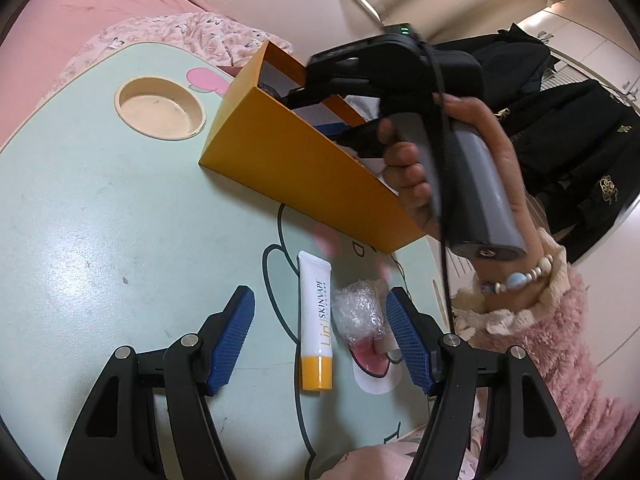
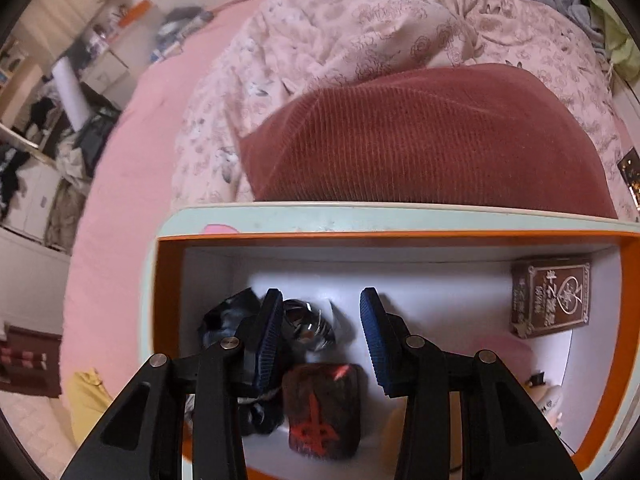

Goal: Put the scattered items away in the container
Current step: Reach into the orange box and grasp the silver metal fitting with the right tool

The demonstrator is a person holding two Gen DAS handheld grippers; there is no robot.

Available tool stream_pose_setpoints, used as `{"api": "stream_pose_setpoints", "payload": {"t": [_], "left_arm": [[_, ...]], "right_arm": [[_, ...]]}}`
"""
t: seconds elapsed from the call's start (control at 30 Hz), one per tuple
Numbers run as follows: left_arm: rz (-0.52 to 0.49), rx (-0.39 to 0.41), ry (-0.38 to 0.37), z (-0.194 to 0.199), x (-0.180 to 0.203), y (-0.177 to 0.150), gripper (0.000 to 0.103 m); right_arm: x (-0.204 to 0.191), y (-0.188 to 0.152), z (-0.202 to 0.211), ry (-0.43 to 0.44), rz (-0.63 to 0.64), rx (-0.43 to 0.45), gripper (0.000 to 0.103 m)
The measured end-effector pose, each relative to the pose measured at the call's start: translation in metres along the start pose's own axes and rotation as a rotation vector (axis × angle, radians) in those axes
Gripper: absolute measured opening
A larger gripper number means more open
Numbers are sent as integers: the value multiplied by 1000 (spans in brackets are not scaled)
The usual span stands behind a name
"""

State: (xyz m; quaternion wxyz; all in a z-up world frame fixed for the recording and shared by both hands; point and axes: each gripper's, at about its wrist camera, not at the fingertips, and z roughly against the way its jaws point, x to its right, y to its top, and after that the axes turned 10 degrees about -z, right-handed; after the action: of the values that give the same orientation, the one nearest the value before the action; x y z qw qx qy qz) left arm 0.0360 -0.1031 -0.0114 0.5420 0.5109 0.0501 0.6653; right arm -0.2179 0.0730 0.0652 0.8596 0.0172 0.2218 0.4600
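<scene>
An orange box with a white inside stands on the pale green lap table. In front of it lie a white tube with a yellow cap and a wad of clear plastic wrap, both on the table between the blue pads of my open left gripper. A hand holds my right gripper tilted down over the box; its jaws stand apart and press on nothing. Below it in the box lie a crumpled shiny black item, a dark pouch with a red cross and a brown card box.
A round cup recess sits in the table's far left corner. Beyond the table are a rust-red cushion and a floral quilt on a pink bed. A pink fluffy sleeve crosses the table's right side. Dark clothes hang at right.
</scene>
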Motion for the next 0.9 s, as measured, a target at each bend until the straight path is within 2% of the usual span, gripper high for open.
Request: {"api": "stream_pose_setpoints", "payload": {"t": [0.07,0.13,0.17,0.27,0.33,0.4,0.5,0.57,0.63,0.67,0.7,0.77,0.9], "left_arm": [[4,2,-2,-1,-1,0,69],[4,4,-5,-1,-1,1,69],[4,4,-5,-1,0,1,69],[4,5,-6,-2,0,2,69],[3,5,-6,-3,0,2,69],[4,5,-7,-3,0,2,69],[2,3,-5,-3,0,2,69],[0,0,-2,-3,0,2,69],[-2,-1,1,-4,0,2,69],[-2,0,1,-4,0,3,69],[-2,0,0,-4,-1,3,69],[-2,0,-2,-3,-1,2,69],[0,3,-10,-1,-3,0,69]], "right_arm": [[-8,-2,-3,-46,49,7,38],[-15,-6,-4,-122,110,22,23],[-17,-8,-4,-142,132,31,23],[-11,-11,-2,-116,119,31,21],[-6,-10,8,-78,103,45,9],[-1,-12,25,-36,94,79,6],[3,-18,51,11,113,135,6],[3,-18,54,1,121,125,8],[3,-16,50,10,109,89,21],[4,-15,46,22,88,66,35],[5,-14,41,36,57,43,42],[5,-13,28,50,9,-1,42],[-1,-19,4,-7,-3,-61,40]]}}
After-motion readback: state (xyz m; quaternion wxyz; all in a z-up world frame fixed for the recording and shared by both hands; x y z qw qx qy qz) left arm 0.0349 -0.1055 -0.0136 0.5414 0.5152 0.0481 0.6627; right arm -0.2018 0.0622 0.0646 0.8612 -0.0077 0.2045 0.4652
